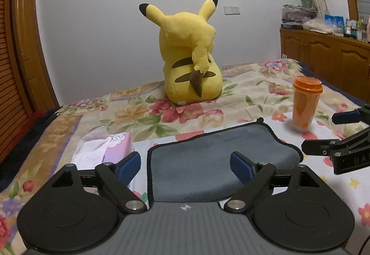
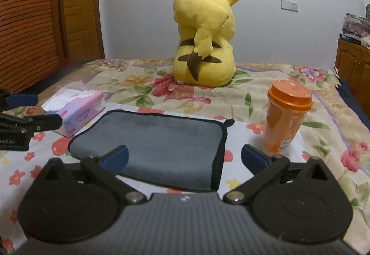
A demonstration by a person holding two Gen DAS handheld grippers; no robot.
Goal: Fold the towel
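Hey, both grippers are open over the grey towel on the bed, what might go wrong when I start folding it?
1. The orange cup stands upright just right of the towel; a swing of the right gripper or a lifted corner might tip it.
2. The tissue box sits at the towel's left edge, so the left gripper may bump it.
3. The soft floral blanket could get pinched along with the towel.

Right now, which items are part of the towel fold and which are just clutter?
In play:
grey towel, lying flat on the bedspread
left gripper, open, empty
right gripper, open, empty

Clutter:
tissue box, left of the towel
orange cup, right of it
yellow plush toy, behind
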